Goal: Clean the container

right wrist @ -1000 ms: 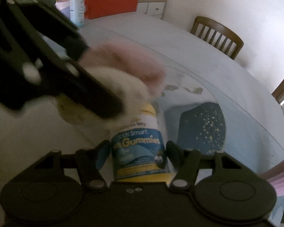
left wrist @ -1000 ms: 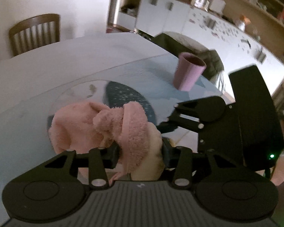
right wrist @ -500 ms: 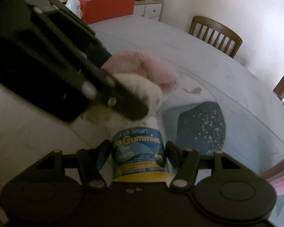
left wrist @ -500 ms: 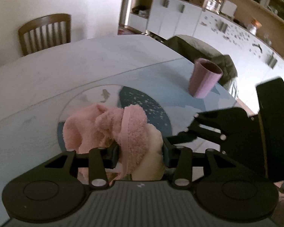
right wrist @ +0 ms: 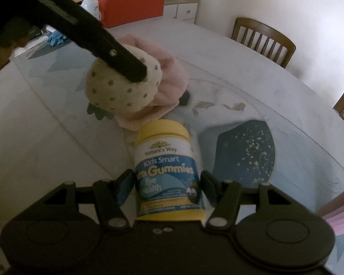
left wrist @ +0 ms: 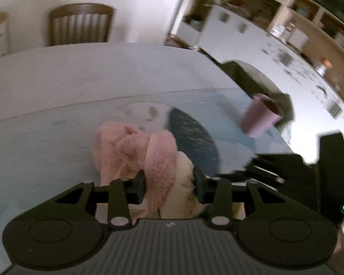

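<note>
Right gripper (right wrist: 167,183) clamped on bottle (right wrist: 168,174), held over table (right wrist: 217,52), long axis pointing away, yellow lid foremost. Contents hidden. Left gripper (left wrist: 169,183) clamped on cloth (left wrist: 149,158), just beyond bottle's lid, apart. Seen from left only: cup (left wrist: 261,116), well beyond cloth.

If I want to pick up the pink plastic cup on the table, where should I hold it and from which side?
Judging by shape, grip the pink plastic cup across its side wall, about mid-height. It stands upright with the open mouth up and widens toward the rim, so a grip from the side should suit it. Come from the table side: that side looks free, while a dark chair stands behind it.
</note>
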Demonstrator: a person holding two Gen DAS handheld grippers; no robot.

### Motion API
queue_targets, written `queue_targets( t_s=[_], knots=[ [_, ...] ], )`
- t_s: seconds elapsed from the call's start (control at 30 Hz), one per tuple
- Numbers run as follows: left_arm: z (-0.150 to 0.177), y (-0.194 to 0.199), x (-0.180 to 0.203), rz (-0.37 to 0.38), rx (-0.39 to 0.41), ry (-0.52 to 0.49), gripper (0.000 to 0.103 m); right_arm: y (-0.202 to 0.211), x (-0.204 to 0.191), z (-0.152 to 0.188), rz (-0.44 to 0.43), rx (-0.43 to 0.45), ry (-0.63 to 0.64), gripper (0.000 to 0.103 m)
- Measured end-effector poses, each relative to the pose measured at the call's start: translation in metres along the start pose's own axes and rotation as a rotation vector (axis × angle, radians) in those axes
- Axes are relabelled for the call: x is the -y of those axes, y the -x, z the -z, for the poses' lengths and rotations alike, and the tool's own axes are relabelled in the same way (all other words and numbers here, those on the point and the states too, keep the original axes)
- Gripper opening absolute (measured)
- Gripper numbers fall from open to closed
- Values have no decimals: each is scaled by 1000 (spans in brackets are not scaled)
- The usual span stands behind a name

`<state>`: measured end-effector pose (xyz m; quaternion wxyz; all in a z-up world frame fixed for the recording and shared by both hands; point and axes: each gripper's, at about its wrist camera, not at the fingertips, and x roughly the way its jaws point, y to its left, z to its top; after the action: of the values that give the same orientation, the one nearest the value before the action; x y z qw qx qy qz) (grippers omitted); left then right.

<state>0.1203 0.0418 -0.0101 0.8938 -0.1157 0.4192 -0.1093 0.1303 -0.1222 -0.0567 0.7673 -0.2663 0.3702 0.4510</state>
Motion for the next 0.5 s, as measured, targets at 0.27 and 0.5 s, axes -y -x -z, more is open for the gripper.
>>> queue_targets(
  t_s=[0.27, 0.5],
  knots=[
    [14, -18, 59, 143, -86, -122, 39, 5, -6, 3, -37, -11, -16, 63],
    [12, -20, 48, 83, -63, -114, 39, 8, -10, 6, -37, -14, -4, 62]
  ],
)
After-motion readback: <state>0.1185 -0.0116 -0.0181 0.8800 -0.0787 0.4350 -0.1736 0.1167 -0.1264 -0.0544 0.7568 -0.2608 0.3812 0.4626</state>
